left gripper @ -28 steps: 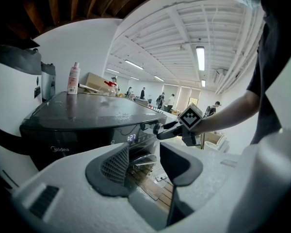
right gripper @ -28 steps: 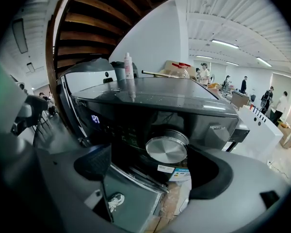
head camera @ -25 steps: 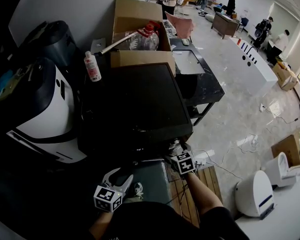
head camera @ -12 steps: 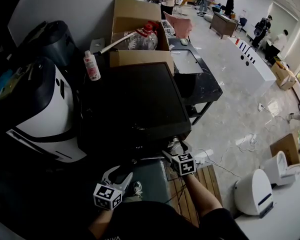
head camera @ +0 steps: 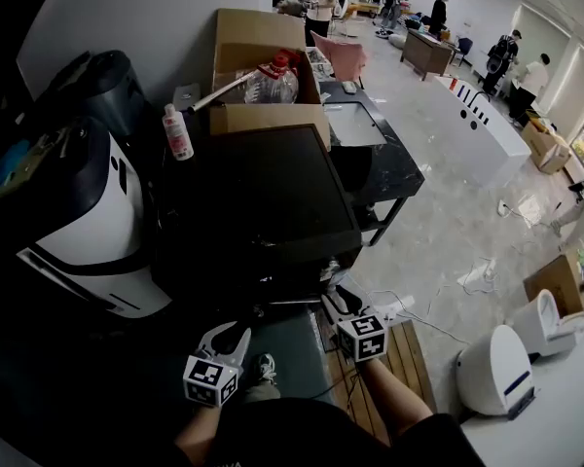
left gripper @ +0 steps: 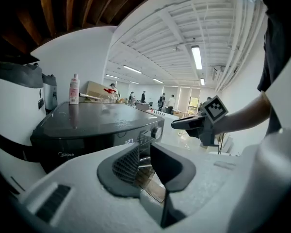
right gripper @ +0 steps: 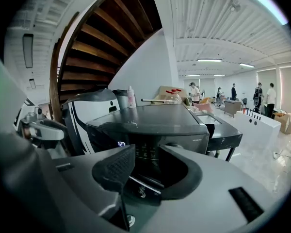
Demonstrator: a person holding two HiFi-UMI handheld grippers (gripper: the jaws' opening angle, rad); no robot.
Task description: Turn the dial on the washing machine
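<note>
Right gripper (head camera: 339,300) is now drawn back from the small round silver dial (left gripper: 156,132) at the glossy black washing machine's (head camera: 263,202) front right corner, its jaws and the left gripper's (head camera: 229,337) just part-closed on nothing, so the turn is presumably done.

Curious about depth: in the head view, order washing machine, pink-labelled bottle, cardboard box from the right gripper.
Right gripper (jaws have just been closing, nothing between them):
1. Washing machine, directly ahead.
2. Pink-labelled bottle, machine's far-left corner.
3. Cardboard box, behind that.
</note>
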